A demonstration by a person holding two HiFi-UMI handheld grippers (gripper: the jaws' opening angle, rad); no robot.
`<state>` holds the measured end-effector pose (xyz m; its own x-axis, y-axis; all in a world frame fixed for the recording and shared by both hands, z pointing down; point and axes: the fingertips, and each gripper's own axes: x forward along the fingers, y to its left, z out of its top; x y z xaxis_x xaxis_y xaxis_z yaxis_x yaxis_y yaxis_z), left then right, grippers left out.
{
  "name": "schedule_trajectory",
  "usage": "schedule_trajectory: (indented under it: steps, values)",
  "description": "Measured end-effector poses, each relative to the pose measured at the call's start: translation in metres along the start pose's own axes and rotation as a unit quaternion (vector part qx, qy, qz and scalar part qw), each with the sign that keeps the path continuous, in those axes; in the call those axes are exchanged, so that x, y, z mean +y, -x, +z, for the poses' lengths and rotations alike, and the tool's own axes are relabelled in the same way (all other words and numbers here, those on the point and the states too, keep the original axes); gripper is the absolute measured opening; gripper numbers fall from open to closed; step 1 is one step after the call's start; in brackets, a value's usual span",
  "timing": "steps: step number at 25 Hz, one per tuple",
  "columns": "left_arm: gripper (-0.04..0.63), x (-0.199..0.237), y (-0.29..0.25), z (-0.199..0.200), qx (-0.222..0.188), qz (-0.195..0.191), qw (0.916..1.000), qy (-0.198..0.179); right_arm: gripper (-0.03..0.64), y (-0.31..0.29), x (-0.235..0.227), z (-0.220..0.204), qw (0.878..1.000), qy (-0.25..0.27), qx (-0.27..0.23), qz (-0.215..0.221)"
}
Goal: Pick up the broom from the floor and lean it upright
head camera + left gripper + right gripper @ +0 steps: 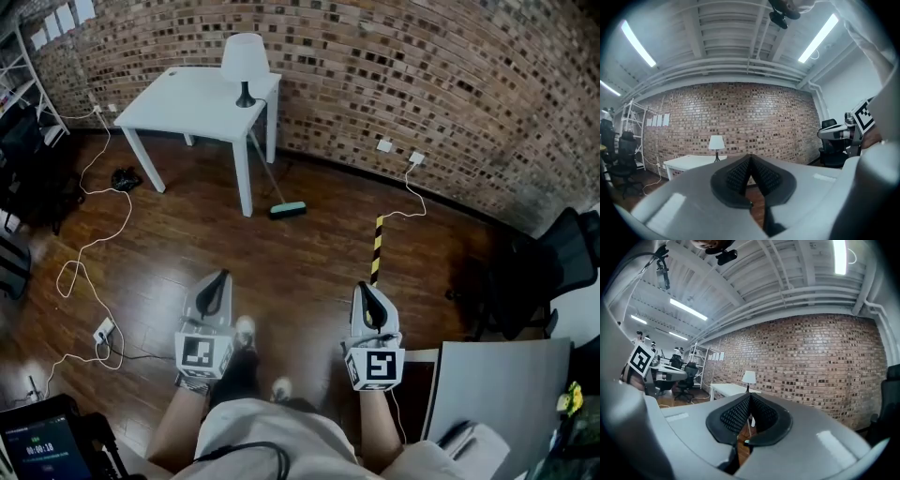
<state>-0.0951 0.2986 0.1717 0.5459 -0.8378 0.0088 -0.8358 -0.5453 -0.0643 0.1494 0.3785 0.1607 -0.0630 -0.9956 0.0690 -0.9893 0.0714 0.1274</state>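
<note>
While both grippers are held level above the wooden floor [309,253], the head view shows the left gripper [222,276] and the right gripper [364,287] side by side, apart from each other and well short of the broom [288,210]. The broom's teal head rests on the floor just beside the front leg of the white desk [187,103]. Its handle slants up to the desk's near edge, below the lamp [245,61].

Only the head view shows the broom, the white cables [89,246] and the yellow-and-black striped strip [377,248] on the floor.

The left gripper view looks along that gripper's fingers [736,176]. They are closed together at the tips, with nothing between them. The desk and lamp stand beyond them, against the brick wall [759,117].

The right gripper view shows the same condition: fingers closed tip to tip and empty. Whether the thin line below them is the broom handle cannot be told.

Only the two gripper views show the ceiling lights [637,42].
</note>
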Motion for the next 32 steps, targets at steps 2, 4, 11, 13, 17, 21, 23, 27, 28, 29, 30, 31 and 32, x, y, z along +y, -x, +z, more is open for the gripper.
schedule_trajectory:
  steps: [2,4,11,13,17,21,23,27,28,29,30,31,32]
  values:
    - [0.0,-0.006,0.011,0.006,-0.001,0.001,1.0,-0.002,0.012,0.011,0.004,0.004,1.0,-0.003,-0.002,0.006]
    - [0.0,-0.007,0.019,0.009,0.0,0.003,1.0,-0.004,0.012,0.02,0.008,0.007,1.0,-0.004,-0.006,0.013]
    - [0.0,-0.003,0.032,0.005,0.007,0.007,1.0,-0.004,0.012,0.028,0.02,0.009,1.0,-0.009,-0.013,0.019]
    - [0.0,0.0,0.031,0.006,0.009,0.005,0.9999,-0.001,0.012,0.027,0.023,0.015,1.0,-0.008,-0.016,0.019]
    - [0.0,0.005,0.028,0.011,0.008,-0.004,1.0,-0.001,0.012,0.021,0.028,0.023,1.0,-0.004,-0.02,0.015]
    - [0.0,0.01,0.03,0.007,0.009,-0.006,0.9999,-0.002,0.011,0.018,0.033,0.02,1.0,-0.003,-0.016,0.011]
    - [0.0,0.01,0.03,0.005,0.007,-0.009,0.9999,-0.004,0.011,0.017,0.033,0.016,1.0,-0.004,-0.01,0.007]
    - [0.001,0.017,0.029,0.007,0.008,-0.01,0.9999,-0.002,0.009,0.011,0.038,0.018,1.0,-0.001,-0.003,0.004]
    - [0.002,0.019,0.028,0.008,0.008,-0.011,0.9999,-0.001,0.011,0.01,0.039,0.021,1.0,-0.001,-0.003,0.004]
    - [0.0,0.021,0.027,0.009,0.008,-0.012,0.9999,-0.001,0.01,0.008,0.04,0.023,1.0,-0.002,-0.004,0.004]
    - [0.0,0.023,0.027,0.009,0.008,-0.013,0.9999,0.0,0.011,0.007,0.041,0.024,1.0,-0.002,-0.004,0.003]
    - [0.0,0.024,0.026,0.009,0.008,-0.013,0.9999,0.0,0.011,0.007,0.042,0.024,1.0,-0.002,-0.005,0.003]
    - [0.0,0.024,0.027,0.008,0.009,-0.014,0.9999,0.0,0.011,0.007,0.043,0.024,1.0,-0.002,-0.007,0.003]
